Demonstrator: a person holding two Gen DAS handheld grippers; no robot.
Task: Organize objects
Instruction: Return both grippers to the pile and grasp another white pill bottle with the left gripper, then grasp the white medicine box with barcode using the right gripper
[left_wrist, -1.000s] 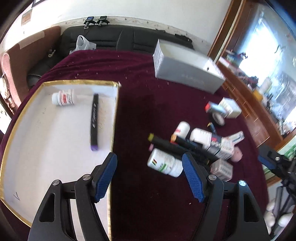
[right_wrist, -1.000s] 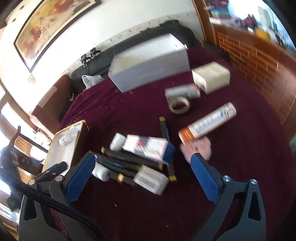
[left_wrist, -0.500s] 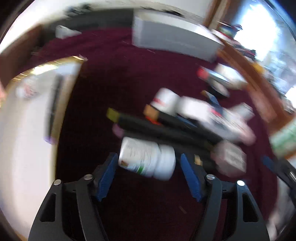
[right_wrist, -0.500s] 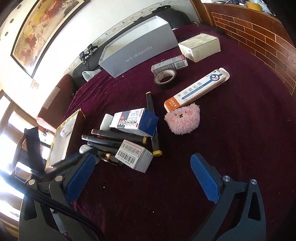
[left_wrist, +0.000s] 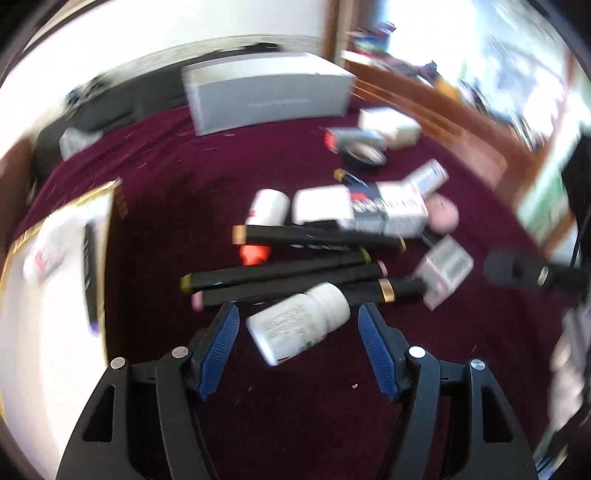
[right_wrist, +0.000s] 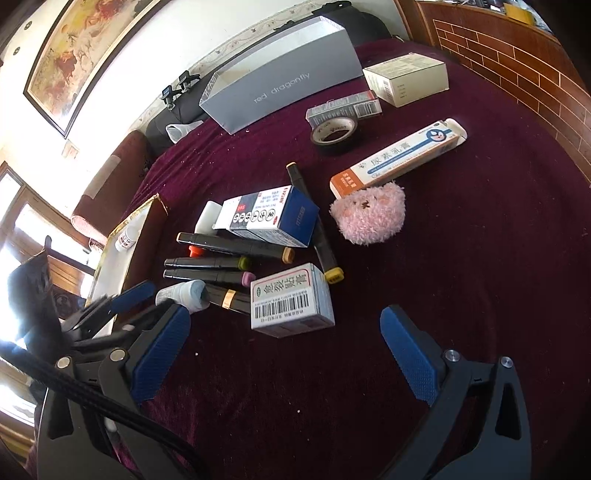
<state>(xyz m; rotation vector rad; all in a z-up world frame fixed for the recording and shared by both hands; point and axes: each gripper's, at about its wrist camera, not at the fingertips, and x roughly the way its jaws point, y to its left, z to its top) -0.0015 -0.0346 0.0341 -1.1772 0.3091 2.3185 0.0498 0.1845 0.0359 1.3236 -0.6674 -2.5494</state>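
My left gripper (left_wrist: 297, 332) is open, its blue pads on either side of a white pill bottle (left_wrist: 299, 321) that lies on its side on the maroon cloth; the pads do not touch it. Behind the bottle lie several black markers (left_wrist: 280, 275) and small boxes. A white tray with a gold rim (left_wrist: 22, 332) at the left holds a small bottle and a black marker. My right gripper (right_wrist: 284, 354) is open and empty, just in front of a barcode box (right_wrist: 290, 301). The left gripper's fingers (right_wrist: 133, 293) and the bottle (right_wrist: 184, 293) show in the right wrist view.
A pink fluffy toy (right_wrist: 367, 212), an orange-and-white tube box (right_wrist: 399, 158), a tape roll (right_wrist: 334, 129), a blue-and-white box (right_wrist: 269, 216), a cream box (right_wrist: 406, 77) and a long grey box (right_wrist: 280, 92) lie on the cloth. A black sofa stands behind the table.
My left gripper has moved forward and right, from beside the tray to around the white pill bottle. My right gripper has come closer to the pile and steadied.
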